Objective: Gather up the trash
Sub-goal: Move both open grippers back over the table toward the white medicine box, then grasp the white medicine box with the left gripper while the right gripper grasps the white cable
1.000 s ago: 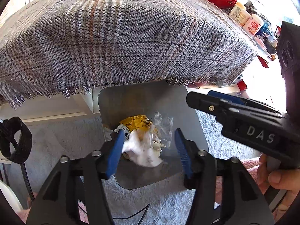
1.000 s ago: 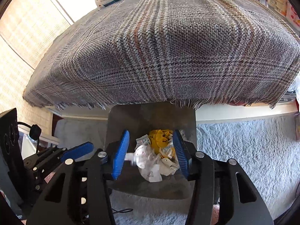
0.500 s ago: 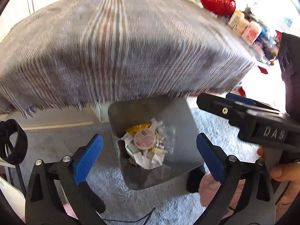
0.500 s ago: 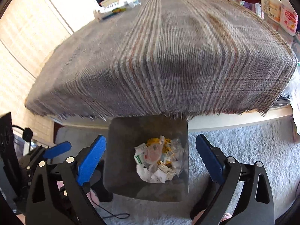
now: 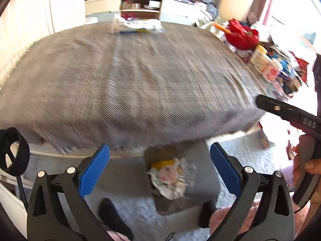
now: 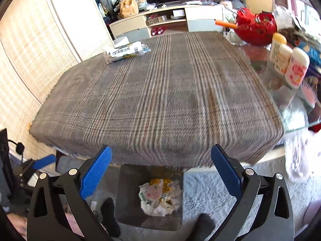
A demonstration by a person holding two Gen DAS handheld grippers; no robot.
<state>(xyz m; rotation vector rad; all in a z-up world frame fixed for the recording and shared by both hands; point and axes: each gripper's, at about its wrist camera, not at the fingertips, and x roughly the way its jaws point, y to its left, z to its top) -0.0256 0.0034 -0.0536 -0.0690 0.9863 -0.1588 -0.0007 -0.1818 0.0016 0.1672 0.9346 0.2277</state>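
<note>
crumpled white-yellow trash (image 6: pixel 157 196) heaped in bin (image 6: pixel 128 200)

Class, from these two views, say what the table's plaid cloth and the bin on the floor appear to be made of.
Plaid cloth: woven fabric, probably wool-like, matte; visible weave and frayed fringe at its edge. Bin: likely metal or plastic, dull grey, smooth with a faint sheen; unclear which.
</note>
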